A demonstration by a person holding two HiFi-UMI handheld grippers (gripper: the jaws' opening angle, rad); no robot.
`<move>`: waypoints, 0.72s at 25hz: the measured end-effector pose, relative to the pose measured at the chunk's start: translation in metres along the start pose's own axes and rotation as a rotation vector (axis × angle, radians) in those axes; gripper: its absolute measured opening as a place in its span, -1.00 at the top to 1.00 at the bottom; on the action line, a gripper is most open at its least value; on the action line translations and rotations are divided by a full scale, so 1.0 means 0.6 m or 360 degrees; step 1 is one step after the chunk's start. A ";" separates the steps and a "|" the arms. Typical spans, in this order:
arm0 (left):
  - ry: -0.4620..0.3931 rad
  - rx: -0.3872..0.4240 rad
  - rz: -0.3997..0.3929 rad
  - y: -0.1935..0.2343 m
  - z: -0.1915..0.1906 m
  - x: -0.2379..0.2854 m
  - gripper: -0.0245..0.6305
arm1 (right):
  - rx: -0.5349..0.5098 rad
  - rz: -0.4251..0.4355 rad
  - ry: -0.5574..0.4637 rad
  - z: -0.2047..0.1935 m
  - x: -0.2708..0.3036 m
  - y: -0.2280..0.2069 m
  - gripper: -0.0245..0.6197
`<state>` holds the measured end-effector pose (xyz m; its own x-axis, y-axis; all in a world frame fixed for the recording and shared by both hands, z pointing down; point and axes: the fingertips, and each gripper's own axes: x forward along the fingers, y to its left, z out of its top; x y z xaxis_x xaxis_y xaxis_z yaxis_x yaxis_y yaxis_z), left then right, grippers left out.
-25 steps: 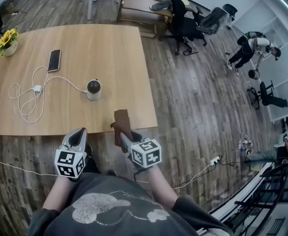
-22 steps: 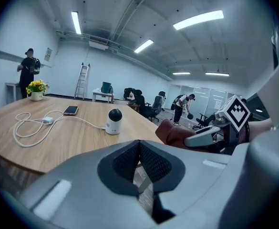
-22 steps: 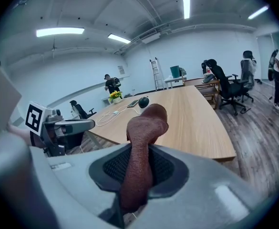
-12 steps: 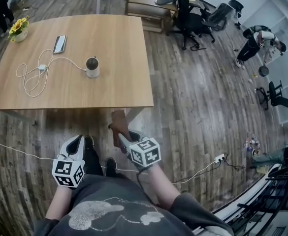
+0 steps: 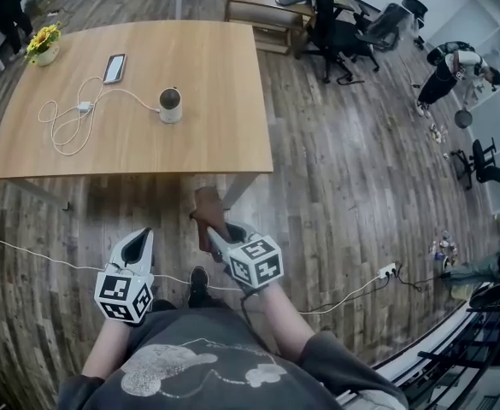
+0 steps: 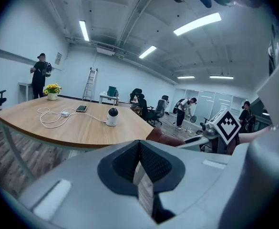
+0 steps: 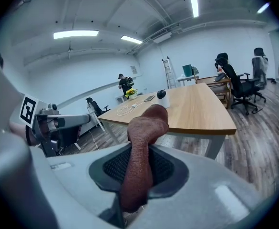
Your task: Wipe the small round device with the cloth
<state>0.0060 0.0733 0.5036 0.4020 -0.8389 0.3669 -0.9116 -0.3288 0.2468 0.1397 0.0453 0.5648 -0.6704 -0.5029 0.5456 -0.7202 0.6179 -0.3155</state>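
The small round device [image 5: 171,105], white with a black top, stands on the wooden table [image 5: 198,148] near its middle; it also shows small in the left gripper view [image 6: 112,117] and the right gripper view [image 7: 162,98]. My right gripper [image 5: 212,232] is shut on a brown cloth [image 5: 208,213], which sticks up folded between the jaws [image 7: 144,147]. It hovers over the floor, short of the table's near edge. My left gripper [image 5: 137,248] is shut with nothing in it, held lower left of the right one.
A white cable [image 5: 70,118] with an adapter, a phone [image 5: 114,67] and a pot of yellow flowers [image 5: 43,44] lie on the table's left part. Office chairs [image 5: 344,24] and people stand beyond. A cord [image 5: 27,250] and a power strip [image 5: 388,271] lie on the floor.
The table has drawn away from both grippers, which now hang over the floor, well short of its near edge. The right gripper keeps hold of the cloth.
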 end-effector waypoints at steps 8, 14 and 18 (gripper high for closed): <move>-0.0046 -0.0015 -0.0054 0.012 0.000 -0.082 0.86 | 0.0034 -0.0059 0.0006 -0.038 -0.033 0.074 0.69; -0.0098 -0.0084 -0.0005 0.047 -0.016 -0.167 0.87 | 0.0015 -0.0097 -0.0050 -0.064 -0.074 0.162 0.69; -0.0091 -0.0107 -0.0057 0.020 -0.052 -0.210 0.86 | 0.0014 -0.0120 -0.0030 -0.102 -0.101 0.198 0.69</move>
<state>-0.0532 0.1885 0.4881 0.4267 -0.8512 0.3055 -0.8881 -0.3307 0.3191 0.1055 0.1863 0.5420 -0.6173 -0.5593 0.5533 -0.7704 0.5722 -0.2810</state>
